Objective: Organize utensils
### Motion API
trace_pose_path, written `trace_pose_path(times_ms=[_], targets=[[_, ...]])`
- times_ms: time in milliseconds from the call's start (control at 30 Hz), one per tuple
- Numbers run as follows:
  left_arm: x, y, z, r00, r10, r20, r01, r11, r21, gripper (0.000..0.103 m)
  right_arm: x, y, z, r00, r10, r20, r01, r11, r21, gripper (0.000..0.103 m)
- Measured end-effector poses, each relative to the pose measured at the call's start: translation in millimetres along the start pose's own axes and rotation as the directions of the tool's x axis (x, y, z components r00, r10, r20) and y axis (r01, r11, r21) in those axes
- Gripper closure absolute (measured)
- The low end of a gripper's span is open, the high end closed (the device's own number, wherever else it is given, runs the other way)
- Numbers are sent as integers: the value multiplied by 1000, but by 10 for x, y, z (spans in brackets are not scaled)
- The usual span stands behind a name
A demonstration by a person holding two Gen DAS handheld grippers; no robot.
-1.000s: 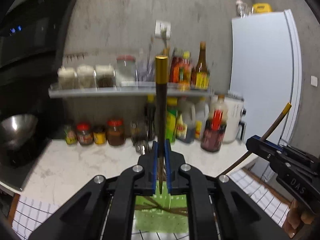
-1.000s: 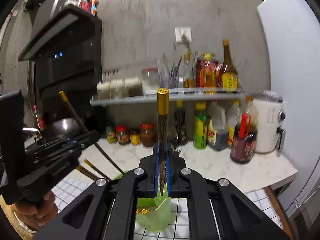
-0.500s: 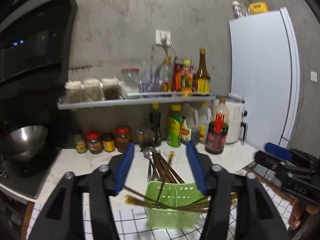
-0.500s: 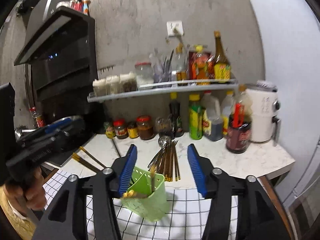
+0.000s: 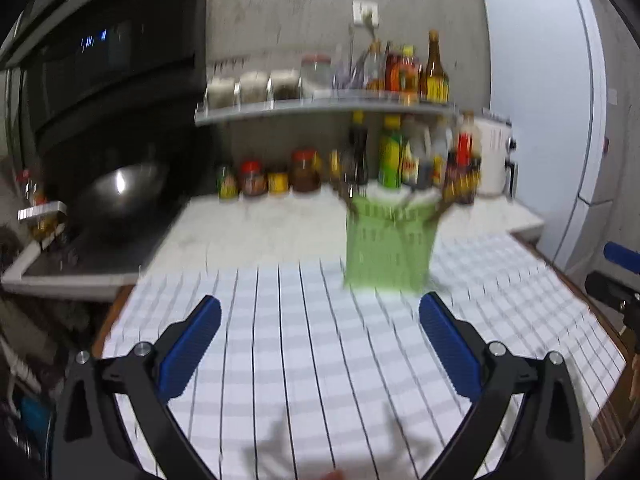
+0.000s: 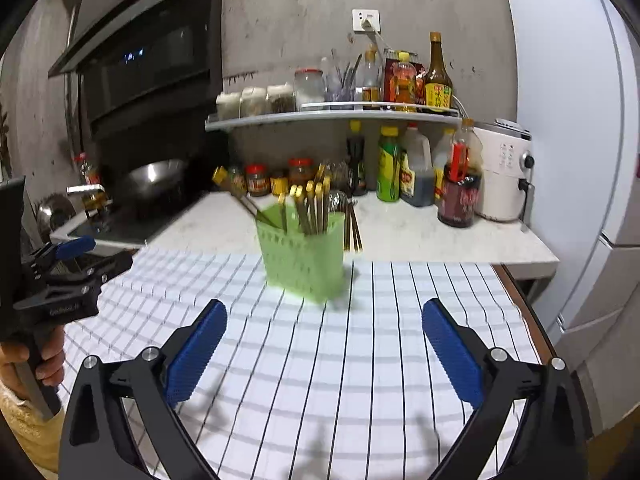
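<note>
A green slotted utensil basket (image 6: 302,254) stands upright on the checked cloth (image 6: 340,360). Several dark chopsticks with gold ends (image 6: 312,204) stick out of it, and more lie behind it on the counter. The basket also shows, blurred, in the left wrist view (image 5: 388,246). My right gripper (image 6: 324,346) is open and empty, well back from the basket over the cloth. My left gripper (image 5: 320,346) is open and empty too, also back from the basket. The left gripper also shows at the left edge of the right wrist view (image 6: 68,276).
A white marble counter (image 6: 420,236) carries jars, sauce bottles (image 6: 388,168) and a white appliance (image 6: 504,172). A shelf (image 6: 332,114) above holds more jars. A wok (image 6: 154,174) sits on the stove at left. A white fridge (image 6: 580,120) stands at right.
Both grippers were shut on chopsticks held upright over the basket, then opened and let them drop in. Both have since pulled back and away from the basket.
</note>
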State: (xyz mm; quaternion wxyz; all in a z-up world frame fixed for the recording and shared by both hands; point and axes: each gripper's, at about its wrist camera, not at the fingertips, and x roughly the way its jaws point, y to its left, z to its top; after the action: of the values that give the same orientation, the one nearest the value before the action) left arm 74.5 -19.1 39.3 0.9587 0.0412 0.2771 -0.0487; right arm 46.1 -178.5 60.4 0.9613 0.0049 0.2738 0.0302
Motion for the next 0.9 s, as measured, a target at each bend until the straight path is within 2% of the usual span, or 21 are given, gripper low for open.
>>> trace_pose_path(times_ms=[100, 300, 400, 600, 900], targets=[[-78, 13, -247, 997, 28, -74, -29, 1000, -8, 6, -125, 113, -151, 1000, -6, -5, 6, 1000, -18, 6], [-321, 10, -569, 985, 83, -153, -86, 996, -15, 6, -323, 188, -398, 997, -64, -43, 64, 998, -6, 6], [-453, 18, -679, 979, 81, -189, -88, 996, -25, 6, -434, 163, -483, 994, -92, -60, 93, 996, 11, 6], [-684, -36, -789, 981, 76, -178, -78, 997, -2, 6, -615, 92, -616, 988, -136, -76, 138, 990, 16, 6], [-656, -73, -774, 981, 76, -178, -76, 997, 7, 6, -567, 18, -688, 983, -152, -99, 156, 987, 32, 6]])
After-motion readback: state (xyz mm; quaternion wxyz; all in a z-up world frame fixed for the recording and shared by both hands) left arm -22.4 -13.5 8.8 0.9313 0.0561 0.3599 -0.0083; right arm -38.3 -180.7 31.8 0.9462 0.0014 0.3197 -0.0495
